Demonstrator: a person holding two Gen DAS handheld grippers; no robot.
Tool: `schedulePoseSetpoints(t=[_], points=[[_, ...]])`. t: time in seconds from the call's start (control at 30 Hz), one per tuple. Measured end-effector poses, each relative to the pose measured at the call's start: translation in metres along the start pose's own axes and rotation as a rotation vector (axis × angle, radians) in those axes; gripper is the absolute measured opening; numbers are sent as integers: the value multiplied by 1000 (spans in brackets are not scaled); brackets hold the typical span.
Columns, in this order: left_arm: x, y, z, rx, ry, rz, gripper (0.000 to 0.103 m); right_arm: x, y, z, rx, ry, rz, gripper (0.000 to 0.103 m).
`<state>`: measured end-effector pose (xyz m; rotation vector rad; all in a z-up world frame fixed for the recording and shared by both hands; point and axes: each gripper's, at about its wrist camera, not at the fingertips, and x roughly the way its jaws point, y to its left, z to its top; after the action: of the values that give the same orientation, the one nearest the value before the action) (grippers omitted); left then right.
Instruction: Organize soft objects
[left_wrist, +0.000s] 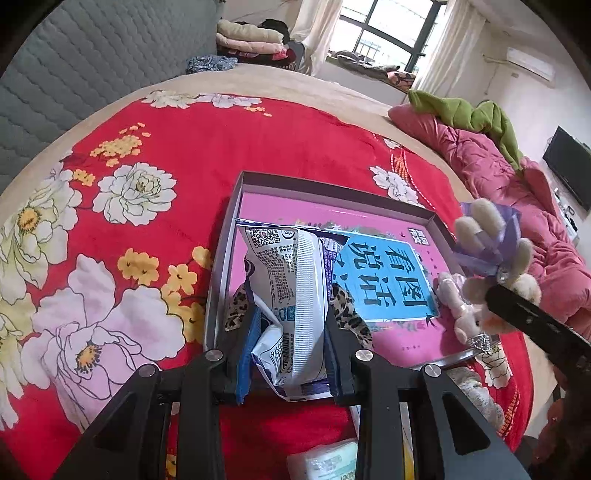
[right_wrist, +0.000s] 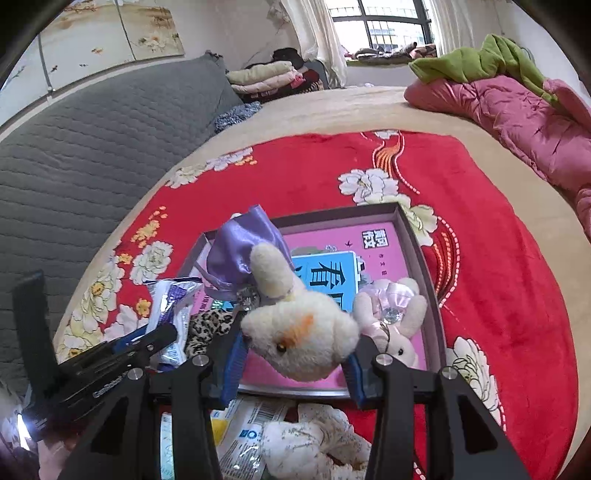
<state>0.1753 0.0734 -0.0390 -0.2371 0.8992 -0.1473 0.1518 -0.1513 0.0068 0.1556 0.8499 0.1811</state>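
Bed: a red blanket (left_wrist: 229, 147) printed with white, pink and yellow flowers is seen spread over a beige cover, a grey quilted headboard (right_wrist: 92, 155) behind it.

Far edge: a crumpled pink quilt (right_wrist: 517, 122) with a green cloth (right_wrist: 476, 59) on top is shown near the window; folded bedding (left_wrist: 251, 40) is stacked at the head of the bed.

Tray: a shallow grey-walled tray (left_wrist: 221, 258) is pictured on the red blanket, its floor covered by a pink sheet with a blue panel of large characters (left_wrist: 388, 280).

Left gripper (left_wrist: 290, 334): its blue-padded jaws are clamped on a white plastic packet (left_wrist: 291, 288) with printed text and a barcode. The packet is held upright between the pads, over the near left part of the tray.

Leopard cloth (left_wrist: 351, 314): a leopard-print piece is seen in the tray just behind the packet, showing on either side of the left jaws.

Right gripper (right_wrist: 295, 354): its jaws are closed on the head of a cream plush rabbit (right_wrist: 303, 332) with a purple satin bow (right_wrist: 240, 258). The toy is gripped between the pads and held above the tray's near side, ears pointing away from the camera.

Second toy: a smaller plush rabbit (right_wrist: 391, 317) with a pink bow is shown lying in the tray's near right corner, just beside the held rabbit.

Foreground: another pale plush toy (right_wrist: 314, 443) and a printed packet (right_wrist: 243, 424) are seen on the blanket below the right gripper, outside the tray.
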Motion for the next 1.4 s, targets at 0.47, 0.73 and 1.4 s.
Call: schedulePoseSetpoints(t=[0.47,0.73,1.4], points=[[8,3,1,-11,-4,-14,33,41,-1,-13,19,117,-33,46],[11,2,1,-6,-5,-18,33,53,-4,-18,25,159,-41,46],[14,-2,-1,16,5,-7,33,54,-5,-23,-10,178,-136,48]])
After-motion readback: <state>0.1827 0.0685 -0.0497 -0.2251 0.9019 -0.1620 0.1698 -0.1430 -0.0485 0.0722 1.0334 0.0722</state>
